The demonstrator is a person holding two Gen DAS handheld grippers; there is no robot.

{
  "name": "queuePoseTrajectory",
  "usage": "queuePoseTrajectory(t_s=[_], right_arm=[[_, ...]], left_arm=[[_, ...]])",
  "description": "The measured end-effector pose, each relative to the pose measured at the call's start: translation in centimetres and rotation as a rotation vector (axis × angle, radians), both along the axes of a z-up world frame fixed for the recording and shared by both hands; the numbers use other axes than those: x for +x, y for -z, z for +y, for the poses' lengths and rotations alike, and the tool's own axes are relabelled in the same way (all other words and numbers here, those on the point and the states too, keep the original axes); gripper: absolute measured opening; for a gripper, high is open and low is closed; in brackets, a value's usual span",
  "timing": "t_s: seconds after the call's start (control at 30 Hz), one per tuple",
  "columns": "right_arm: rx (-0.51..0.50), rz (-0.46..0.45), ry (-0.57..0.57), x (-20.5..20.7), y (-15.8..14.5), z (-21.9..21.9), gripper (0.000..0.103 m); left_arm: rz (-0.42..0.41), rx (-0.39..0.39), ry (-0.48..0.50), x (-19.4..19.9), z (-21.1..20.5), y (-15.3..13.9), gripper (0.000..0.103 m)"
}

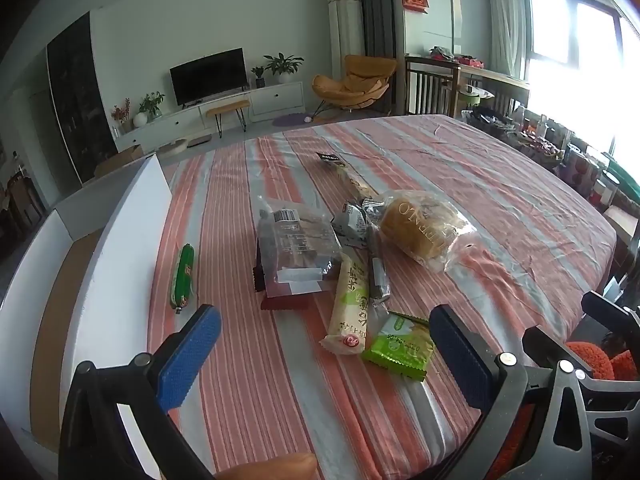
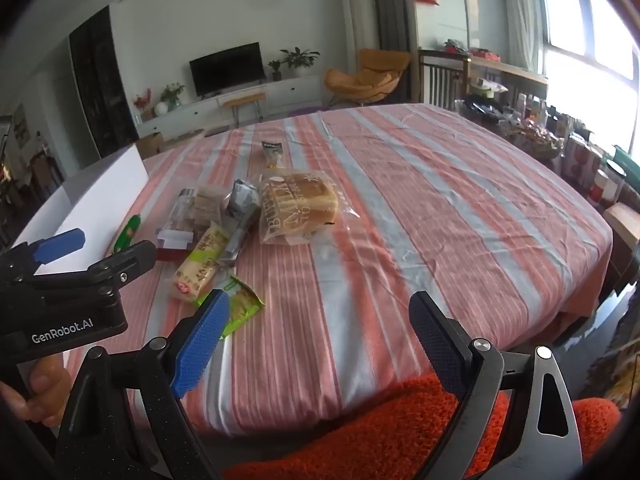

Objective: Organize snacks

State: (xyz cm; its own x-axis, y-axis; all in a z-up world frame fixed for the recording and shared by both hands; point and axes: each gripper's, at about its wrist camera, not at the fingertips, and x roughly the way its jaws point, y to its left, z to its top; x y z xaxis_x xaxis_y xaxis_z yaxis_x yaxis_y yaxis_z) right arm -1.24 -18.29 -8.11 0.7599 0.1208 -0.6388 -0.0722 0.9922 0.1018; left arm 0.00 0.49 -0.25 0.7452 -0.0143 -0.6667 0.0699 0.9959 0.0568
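Several snacks lie in a loose pile on the striped tablecloth (image 1: 460, 168). There is a bagged bread loaf (image 1: 424, 228), also in the right wrist view (image 2: 298, 208), a clear cracker pack (image 1: 294, 246), a cream and green stick pack (image 1: 350, 304), a small green packet (image 1: 400, 346), a green sausage (image 1: 183, 274) and a dark packet (image 1: 332, 160) farther back. My left gripper (image 1: 320, 356) is open and empty, just short of the pile; it also shows in the right wrist view (image 2: 96, 248). My right gripper (image 2: 320, 336) is open and empty over the near table edge.
A white cardboard box (image 1: 120, 248) with a brown floor stands open at the table's left side. A cluttered side table (image 2: 532, 136) is at the right. The table's right edge (image 2: 592, 276) drops to the floor. An orange sleeve (image 2: 384, 440) is below my right gripper.
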Motion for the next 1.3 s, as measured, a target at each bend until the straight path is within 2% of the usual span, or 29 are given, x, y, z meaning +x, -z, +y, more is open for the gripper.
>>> queuePoseTrajectory(t_s=[1.3], right_arm=[[0.002,0.009,-0.003,0.1,0.14,0.1,0.093]], left_arm=[[0.036,-0.011,-0.007,0.17,0.1,0.89,0.103]])
